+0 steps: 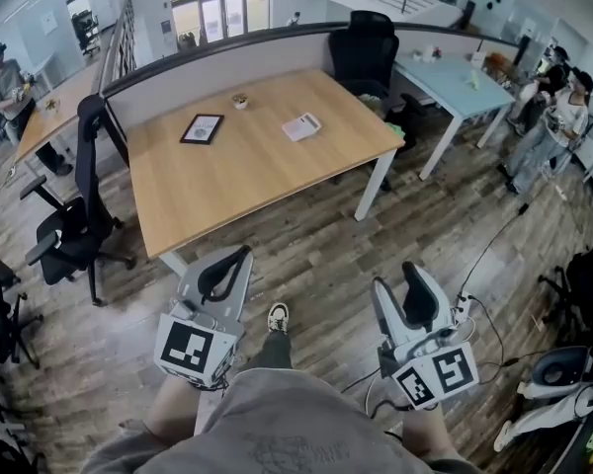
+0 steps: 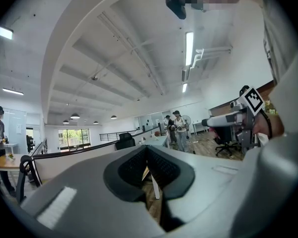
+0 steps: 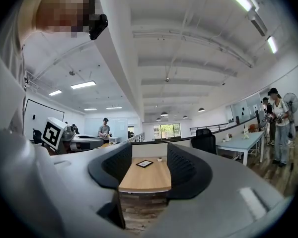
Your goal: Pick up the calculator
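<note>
Calculator (image 1: 301,126): flat white rectangle, long axis oblique on smooth wooden desk (image 1: 277,181), well ahead of both fingertips | left gripper (image 1: 242,256): jaws narrow, empty | right gripper (image 1: 395,277): jaws wide, empty

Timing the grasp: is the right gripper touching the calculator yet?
Apart. The head view shows the right gripper over the floor, short of the desk, while the calculator lies on it, far ahead.

No legible text (in any view)
</note>
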Motion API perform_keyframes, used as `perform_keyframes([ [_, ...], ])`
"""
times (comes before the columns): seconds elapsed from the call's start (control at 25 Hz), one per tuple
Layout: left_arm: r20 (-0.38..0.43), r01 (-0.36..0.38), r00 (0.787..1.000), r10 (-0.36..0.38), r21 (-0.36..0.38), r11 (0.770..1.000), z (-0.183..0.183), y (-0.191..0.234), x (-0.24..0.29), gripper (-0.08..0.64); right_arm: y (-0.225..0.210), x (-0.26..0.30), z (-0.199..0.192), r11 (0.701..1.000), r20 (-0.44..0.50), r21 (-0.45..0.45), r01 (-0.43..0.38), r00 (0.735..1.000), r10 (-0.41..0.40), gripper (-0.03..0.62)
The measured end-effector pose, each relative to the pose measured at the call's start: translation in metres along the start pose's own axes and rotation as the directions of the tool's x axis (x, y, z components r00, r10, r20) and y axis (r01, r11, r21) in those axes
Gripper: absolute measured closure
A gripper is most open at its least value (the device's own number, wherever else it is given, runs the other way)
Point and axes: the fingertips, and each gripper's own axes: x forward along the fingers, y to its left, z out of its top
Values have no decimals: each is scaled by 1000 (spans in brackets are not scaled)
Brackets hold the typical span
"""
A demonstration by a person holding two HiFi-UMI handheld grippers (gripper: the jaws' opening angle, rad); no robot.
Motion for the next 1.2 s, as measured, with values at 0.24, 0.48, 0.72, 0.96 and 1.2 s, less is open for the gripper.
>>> perform_keyframes([
  [0.24, -17, 29, 999, -29, -6, 1000, -12, 31, 55, 558, -34, 53, -9, 999, -38, 24, 24, 999, -23, 388],
  [0.48, -88, 48, 995, -53, -50, 998, -21, 77, 116, 558, -64, 127, -17, 998, -85, 57, 41, 996, -36, 388],
  [0.72, -88, 85, 992, -86, -17, 996, -31, 125, 185, 558, -99, 208, -20, 996, -115, 71, 46, 993, -38, 388],
  [0.96, -107, 111, 988, -113, -24, 994, -49, 169, 243, 558, -124, 287, -31, 997, -156, 67, 28, 988, -17, 388],
  [1.2, -124, 116, 985, -118, -26, 993, -64, 206, 286, 558, -138, 347, -41, 997, -178, 82, 10, 984, 5, 388],
])
